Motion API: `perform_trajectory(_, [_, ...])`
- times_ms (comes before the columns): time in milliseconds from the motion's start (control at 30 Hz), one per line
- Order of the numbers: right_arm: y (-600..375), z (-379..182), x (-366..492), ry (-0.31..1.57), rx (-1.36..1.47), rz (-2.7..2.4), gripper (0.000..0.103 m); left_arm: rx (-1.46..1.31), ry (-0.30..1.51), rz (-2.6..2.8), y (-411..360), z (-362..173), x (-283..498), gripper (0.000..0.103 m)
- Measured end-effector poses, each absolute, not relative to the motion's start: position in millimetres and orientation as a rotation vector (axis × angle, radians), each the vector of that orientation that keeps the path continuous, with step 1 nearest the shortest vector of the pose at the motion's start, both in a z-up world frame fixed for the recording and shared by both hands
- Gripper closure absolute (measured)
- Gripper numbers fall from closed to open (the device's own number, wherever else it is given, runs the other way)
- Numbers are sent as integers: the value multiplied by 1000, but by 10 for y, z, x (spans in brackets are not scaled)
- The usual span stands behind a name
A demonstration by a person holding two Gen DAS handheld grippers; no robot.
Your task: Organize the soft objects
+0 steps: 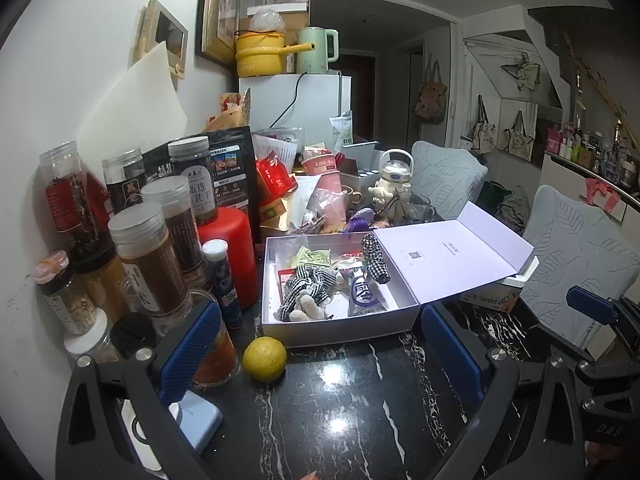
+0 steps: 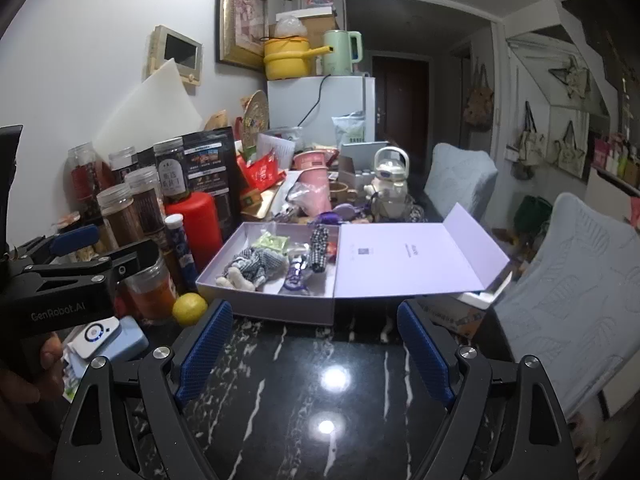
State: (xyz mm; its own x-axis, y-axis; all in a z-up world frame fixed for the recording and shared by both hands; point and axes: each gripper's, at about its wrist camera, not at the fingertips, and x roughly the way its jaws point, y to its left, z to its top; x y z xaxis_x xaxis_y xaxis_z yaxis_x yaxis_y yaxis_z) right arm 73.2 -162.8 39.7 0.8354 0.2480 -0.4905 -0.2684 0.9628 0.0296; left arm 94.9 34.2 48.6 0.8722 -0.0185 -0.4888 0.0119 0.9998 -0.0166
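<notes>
We hold both grippers low over the dark marble table, near its front edge, and neither carries anything. The left gripper has its jaws spread wide, and the right gripper is released the same way, nothing between the blue pads.

The soft things lie in the open lilac box, which sits past the middle of the table with its lid folded flat toward the right edge. In the box's near left corner a checked cloth lies crumpled over a pale stuffed toy. Toward the box's right side a rolled checked piece stands tilted against the wall. A purple packet lies between them, and green packets lie near the back wall.

We judge the cloth and toy light, limp and easy to squash, so they should not slip but will sag and trail. We would pinch the cloth at its bunched middle, and the toy across its body rather than a limb. The lemon just outside the box's front wall and the jars along the left edge crowd the left gripper's way in.
</notes>
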Motion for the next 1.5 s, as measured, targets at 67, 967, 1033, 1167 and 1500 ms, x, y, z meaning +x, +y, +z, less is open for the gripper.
perform_trajectory(67, [-1637, 387, 752, 516, -38, 272, 17, -6, 519, -4, 330, 477, 979, 0])
perform_trajectory(967, [-1665, 302, 899, 560, -34, 242, 17, -6, 563, -3, 242, 413, 1102, 0])
perform_trajectory(1033, [-1680, 300, 903, 560, -31, 239, 17, -4, 567, -2, 229, 408, 1105, 0])
perform_trajectory(1167, [-1689, 294, 908, 564, -36, 236, 17, 7, 572, -6, 204, 396, 1106, 0])
perform_trajectory(1500, [-1703, 282, 933, 570, -42, 234, 17, 7, 587, -17, 161, 371, 1116, 0])
